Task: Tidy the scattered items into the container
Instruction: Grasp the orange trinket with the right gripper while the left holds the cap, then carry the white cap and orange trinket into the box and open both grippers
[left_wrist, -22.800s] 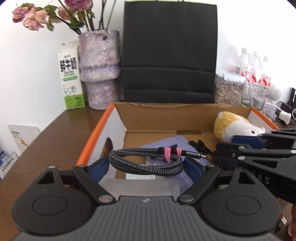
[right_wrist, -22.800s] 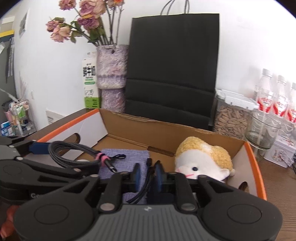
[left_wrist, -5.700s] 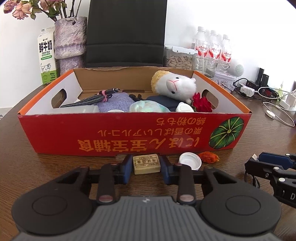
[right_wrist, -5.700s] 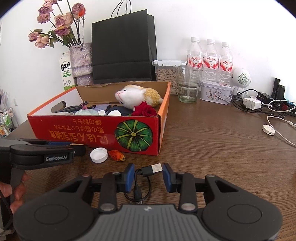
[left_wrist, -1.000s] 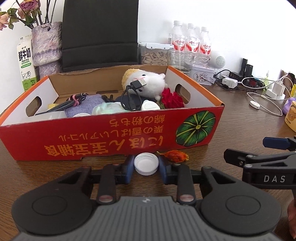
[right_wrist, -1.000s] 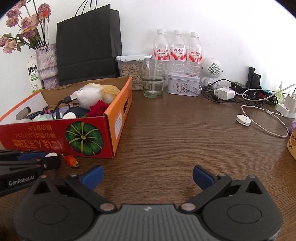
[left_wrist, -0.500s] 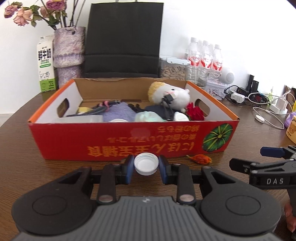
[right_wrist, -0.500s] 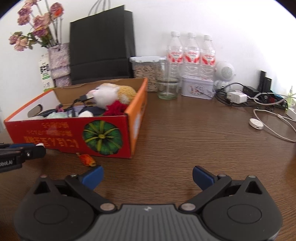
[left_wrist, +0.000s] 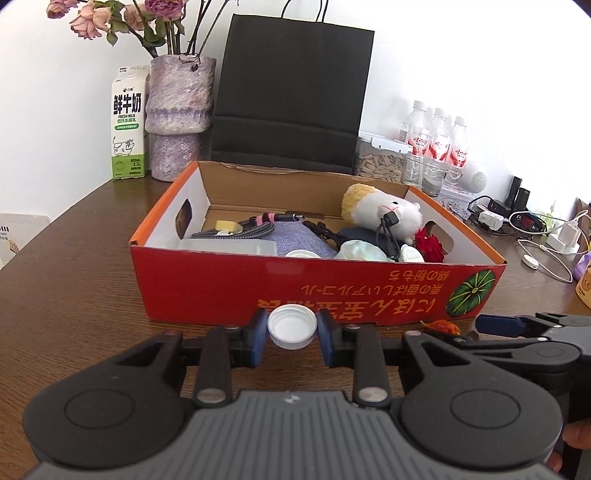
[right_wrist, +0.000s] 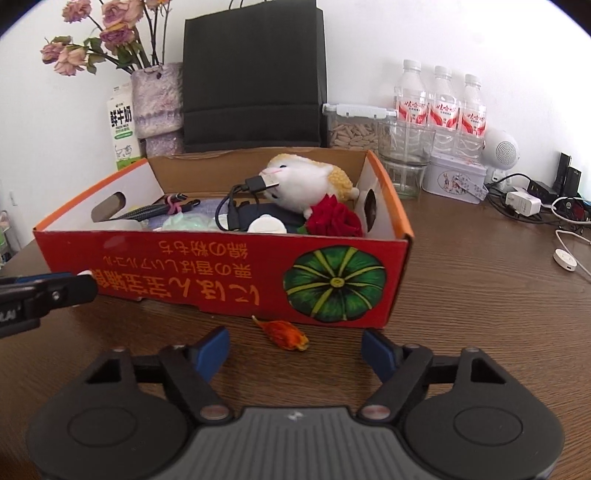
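Brown wooden desk (right_wrist: 480, 295) spreading under everything, white wall behind. Nearest in the left wrist view, left gripper (left_wrist: 291, 334) pinching a white bottle cap (left_wrist: 291, 326) between its blue fingers (left_wrist: 256, 336), cap held open side up just in front of the red cardboard box (left_wrist: 332, 288). At about 3 o'clock from the cap, right gripper (right_wrist: 295, 350) reaching in from the side, its fingers (right_wrist: 212, 350) closing yet standing apart, nothing pressed between them. Lying on the desk just ahead of that gap, toward 12 o'clock, a small orange dried flower (right_wrist: 286, 334), close against the box front below the green pumpkin print (right_wrist: 334, 284). Filling the box: a white plush sheep (right_wrist: 306, 181), a red fabric rose (right_wrist: 334, 219), a black USB cable (right_wrist: 255, 184), a braided cable with pink tie (left_wrist: 255, 225), a purple cloth (left_wrist: 295, 238). Standing beyond the box from 10 to 2 o'clock: a milk carton (left_wrist: 127, 122), a purple vase with dried roses (left_wrist: 179, 107), a black paper bag (left_wrist: 291, 96), a jar of seeds (right_wrist: 354, 125), three water bottles (right_wrist: 441, 99), chargers and cables (right_wrist: 524, 201).
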